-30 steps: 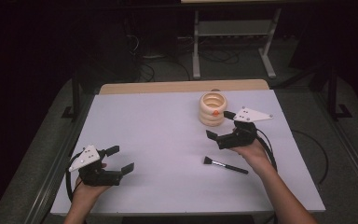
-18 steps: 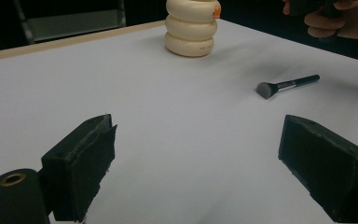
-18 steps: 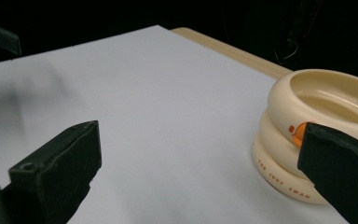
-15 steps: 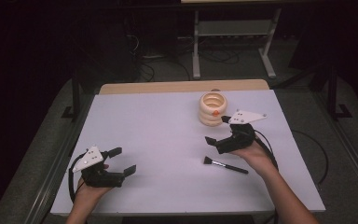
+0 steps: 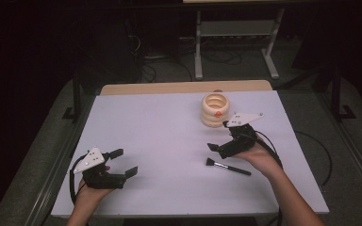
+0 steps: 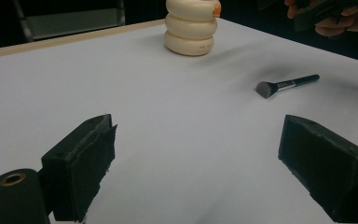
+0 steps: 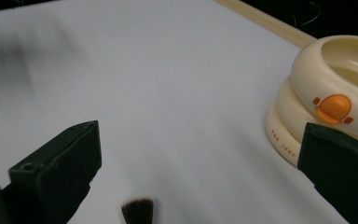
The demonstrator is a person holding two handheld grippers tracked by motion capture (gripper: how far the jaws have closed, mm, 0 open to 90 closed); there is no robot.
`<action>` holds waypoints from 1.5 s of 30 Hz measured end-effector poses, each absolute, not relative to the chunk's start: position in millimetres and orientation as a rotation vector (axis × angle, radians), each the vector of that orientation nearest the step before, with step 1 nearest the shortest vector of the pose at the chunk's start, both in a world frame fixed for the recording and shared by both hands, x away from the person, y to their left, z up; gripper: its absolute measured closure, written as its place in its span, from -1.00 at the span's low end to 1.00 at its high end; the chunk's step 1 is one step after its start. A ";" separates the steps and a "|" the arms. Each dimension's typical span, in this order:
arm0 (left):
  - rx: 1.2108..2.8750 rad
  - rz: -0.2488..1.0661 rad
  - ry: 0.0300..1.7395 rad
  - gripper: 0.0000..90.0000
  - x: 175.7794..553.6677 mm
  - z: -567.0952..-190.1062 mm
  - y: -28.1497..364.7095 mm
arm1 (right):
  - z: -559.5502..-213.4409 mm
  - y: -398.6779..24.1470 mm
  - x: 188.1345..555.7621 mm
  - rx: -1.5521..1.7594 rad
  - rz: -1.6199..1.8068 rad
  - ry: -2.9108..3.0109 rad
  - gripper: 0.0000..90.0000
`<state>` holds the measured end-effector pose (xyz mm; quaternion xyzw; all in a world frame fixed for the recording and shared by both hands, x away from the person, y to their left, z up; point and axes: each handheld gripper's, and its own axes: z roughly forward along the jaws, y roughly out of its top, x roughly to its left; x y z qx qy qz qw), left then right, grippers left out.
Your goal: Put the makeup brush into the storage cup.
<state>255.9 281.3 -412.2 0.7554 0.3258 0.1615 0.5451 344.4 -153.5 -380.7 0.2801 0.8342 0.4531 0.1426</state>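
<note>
A black makeup brush (image 5: 227, 166) lies flat on the white table (image 5: 160, 136), bristles pointing left. My right gripper (image 5: 219, 136) hovers open just above and behind it, nothing between its jaws. In the right gripper view the brush's bristle tip (image 7: 137, 211) sits low between the open jaws of the right gripper (image 7: 200, 172). A cream ring-stacked holder (image 5: 215, 109) with an orange button (image 7: 334, 108) stands behind the right gripper. My left gripper (image 5: 125, 161) rests open near the front left. From the left gripper (image 6: 205, 172), the brush (image 6: 284, 85) and the holder (image 6: 189, 28) lie far ahead.
A wooden strip (image 5: 184, 87) borders the table's far edge. Cables and a metal stand (image 5: 235, 33) are on the dark floor beyond. The other hand (image 6: 335, 18) holding its gripper appears at the top right of the left gripper view.
My right gripper has drifted slightly down and toward the brush. The left gripper has shifted only a little.
</note>
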 end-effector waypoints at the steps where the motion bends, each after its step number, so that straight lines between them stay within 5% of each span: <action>1: 1.795 0.384 0.771 -0.77 255.9 -411.9 281.6 | -380.6 -153.0 344.0 0.803 1.291 2.417 -1.00; 17: 1.793 0.380 0.769 -0.77 255.3 -412.0 279.6 | -381.9 -149.4 342.3 0.807 1.132 2.577 -1.00; 45: 1.804 0.370 0.770 -0.77 255.8 -412.5 279.0 | -390.7 -141.5 339.7 0.675 0.896 2.790 -0.67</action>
